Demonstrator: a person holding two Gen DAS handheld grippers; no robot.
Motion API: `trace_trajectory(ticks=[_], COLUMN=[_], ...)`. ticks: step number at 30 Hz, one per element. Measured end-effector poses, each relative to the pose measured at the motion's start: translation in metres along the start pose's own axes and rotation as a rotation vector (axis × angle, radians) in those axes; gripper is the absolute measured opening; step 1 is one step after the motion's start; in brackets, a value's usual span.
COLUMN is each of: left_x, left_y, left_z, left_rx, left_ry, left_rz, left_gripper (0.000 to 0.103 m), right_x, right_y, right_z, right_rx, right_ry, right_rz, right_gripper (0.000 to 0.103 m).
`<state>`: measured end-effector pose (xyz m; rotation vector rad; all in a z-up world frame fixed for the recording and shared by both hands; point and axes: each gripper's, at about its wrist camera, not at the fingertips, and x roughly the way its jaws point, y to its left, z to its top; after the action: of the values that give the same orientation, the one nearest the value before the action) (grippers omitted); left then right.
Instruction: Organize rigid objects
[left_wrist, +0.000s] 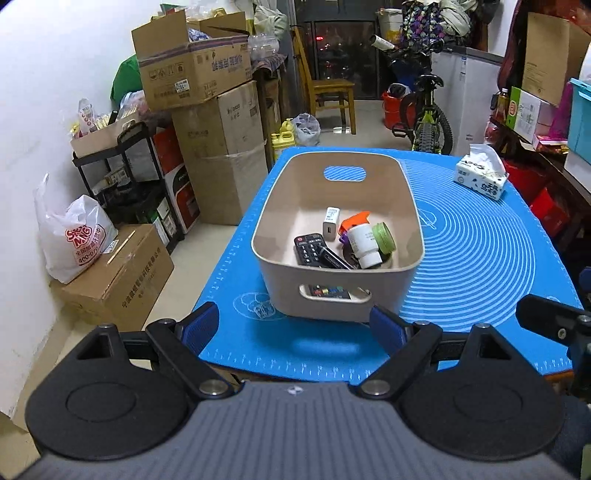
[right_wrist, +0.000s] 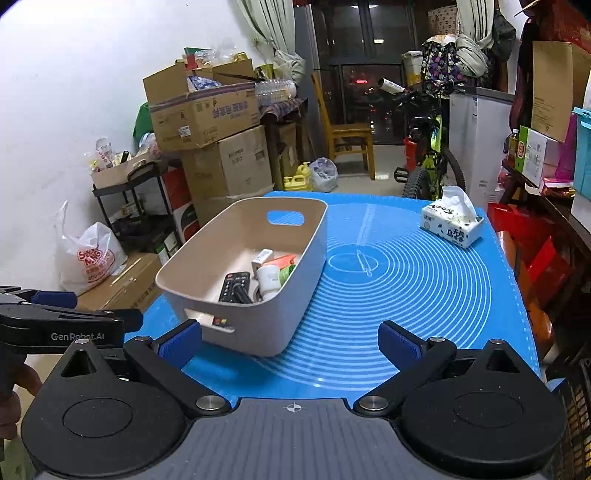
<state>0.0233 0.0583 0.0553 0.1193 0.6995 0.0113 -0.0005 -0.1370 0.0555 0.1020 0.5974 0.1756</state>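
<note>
Left wrist view shows the left gripper (left_wrist: 293, 326) spread wide and empty just short of the beige bin (left_wrist: 338, 236) on the blue mat (left_wrist: 480, 258), with the remote (left_wrist: 314, 249), white bottle (left_wrist: 364, 242) and charger (left_wrist: 331, 219) lying inside. The right gripper (right_wrist: 290, 343) is likewise spread and holds nothing. With nothing loose on the mat except the tissue pack (right_wrist: 452, 221), the sorting looks finished, so any next move should keep clear of the bin's near wall to avoid nudging it.

Two wrist views, angled down, side by side, sharing bin (left_wrist: 338, 221)
</note>
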Motion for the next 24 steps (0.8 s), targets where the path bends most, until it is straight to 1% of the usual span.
trace_trajectory(ticks=[2, 6, 9, 13, 17, 21, 24], left_x=[-0.004, -0.015, -0.018, -0.026, -0.03, -0.037, -0.042], left_y=[-0.001, -0.007, -0.012, -0.018, -0.022, -0.025, -0.026], left_z=[-0.004, -0.015, -0.023, -0.033, -0.04, -0.047, -0.049], left_rx=[-0.005, -0.006, -0.013, -0.003, -0.002, 0.004, 0.002], left_ry=[-0.013, -0.061, -0.058, -0.092, -0.096, -0.131, -0.142], left_rz=[-0.01, -0.007, -0.022, -0.01, -0.016, -0.005, -0.005], left_gripper=[0.088, 0.088, 0.088, 0.088, 0.088, 0.088, 0.088], right_x=[-0.006, -0.019, -0.028, -0.036, -0.044, -0.051, -0.055], right_y=[0.001, 0.002, 0.003, 0.0, -0.003, -0.002, 0.0], right_z=[-0.006, -0.016, -0.023, -0.032, -0.038, -0.044, -0.048], right_rx=[0.007, 0.007, -0.003, 0.013, 0.02, 0.027, 0.026], right_ry=[-0.007, -0.026, -0.039, -0.043, -0.059, -0.069, -0.07], right_rz=[-0.001, -0.008, -0.016, -0.022, -0.025, -0.028, -0.026], right_gripper=[0.1, 0.1, 0.1, 0.1, 0.1, 0.1, 0.1])
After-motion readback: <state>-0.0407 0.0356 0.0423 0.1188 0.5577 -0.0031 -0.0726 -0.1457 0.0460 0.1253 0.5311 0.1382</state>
